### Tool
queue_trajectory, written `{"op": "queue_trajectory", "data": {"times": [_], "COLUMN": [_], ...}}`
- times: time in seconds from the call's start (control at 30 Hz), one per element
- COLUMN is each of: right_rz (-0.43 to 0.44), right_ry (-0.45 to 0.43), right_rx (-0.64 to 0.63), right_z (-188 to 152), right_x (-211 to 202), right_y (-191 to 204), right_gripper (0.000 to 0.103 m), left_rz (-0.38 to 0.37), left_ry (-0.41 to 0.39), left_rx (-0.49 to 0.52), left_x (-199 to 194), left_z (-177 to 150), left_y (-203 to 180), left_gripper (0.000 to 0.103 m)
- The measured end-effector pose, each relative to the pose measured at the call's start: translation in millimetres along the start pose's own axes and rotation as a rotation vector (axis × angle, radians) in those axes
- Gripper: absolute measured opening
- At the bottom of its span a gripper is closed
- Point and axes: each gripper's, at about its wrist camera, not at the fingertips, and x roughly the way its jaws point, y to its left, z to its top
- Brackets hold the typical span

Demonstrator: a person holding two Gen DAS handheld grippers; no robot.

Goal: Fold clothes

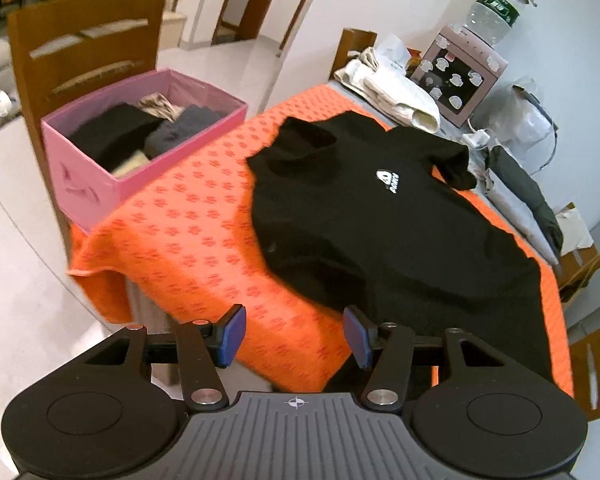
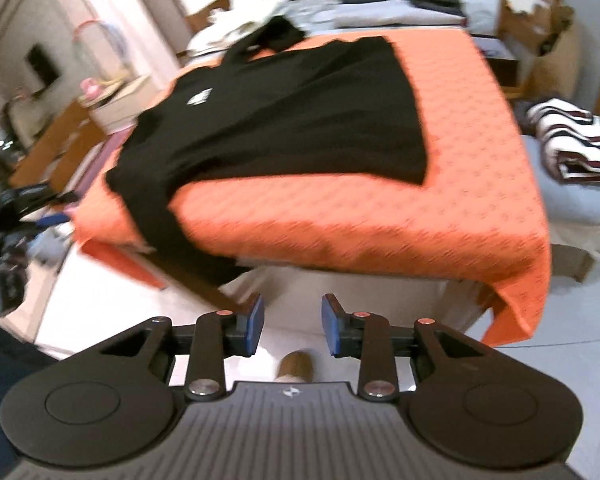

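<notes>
Black T-shirt [image 1: 364, 216] flat, collar toward pink box [image 1: 140, 136].

Pink box [image 1: 100, 184] beside wooden chair [image 1: 32, 40].

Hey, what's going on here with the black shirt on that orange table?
A person is holding two grippers over a black T-shirt spread front-up on an orange cloth covering the table. The left gripper is open near the shirt's near edge, holding nothing. The right gripper is also open and empty, off the table's edge above the floor. No fold has been made yet. A pink bin at the table's corner holds clothes.
</notes>
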Motion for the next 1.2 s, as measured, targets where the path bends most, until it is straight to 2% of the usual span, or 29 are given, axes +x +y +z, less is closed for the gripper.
{"op": "queue_trajectory", "data": {"times": [0.17, 0.3, 0.57, 0.8, 0.97, 1.03, 1.07, 1.1, 1.2], "right_rz": [-0.09, -0.143, -0.187, -0.156, -0.099, -0.064, -0.043, -0.021, 0.043], "right_ry": [-0.021, -0.052, -0.099, -0.046, 0.023, 0.044, 0.049, 0.047, 0.019], "right_rx": [0.052, 0.106, 0.19, 0.195, 0.177, 0.163, 0.161, 0.158, 0.159], "right_z": [33.5, 53.7, 91.4, 125.7, 141.7, 146.1, 147.7, 149.3, 153.1], "right_x": [31.4, 45.2, 75.4, 116.4, 148.1, 157.1, 158.9, 157.9, 144.2], "right_y": [-11.3, -18.2, -43.0, -91.6, -119.5, -124.9, -126.1, -127.3, -130.3], "right_gripper": [0.037, 0.037, 0.037, 0.037, 0.036, 0.027, 0.009, 0.004, 0.004], "left_rz": [-0.04, -0.059, -0.094, -0.087, -0.043, -0.023, -0.015, -0.008, 0.003], "left_ry": [0.038, 0.066, 0.168, 0.198, 0.2, 0.189, 0.185, 0.181, 0.176], "left_rx": [-0.044, -0.089, -0.122, -0.145, -0.155, -0.152, -0.153, -0.154, -0.171], "left_x": [33.7, 55.3, 88.1, 98.3, 107.2, 106.4, 105.1, 103.8, 94.9], "left_z": [17.3, 32.8, 38.9, 28.0, 18.6, 17.3, 17.1, 17.0, 19.4], "left_y": [-2.5, 1.0, -4.0, -22.3, -37.5, -42.3, -43.3, -44.4, -44.4], "left_gripper": [0.055, 0.042, 0.042, 0.042, 0.041, 0.021, 0.007, 0.007, 0.006]}}
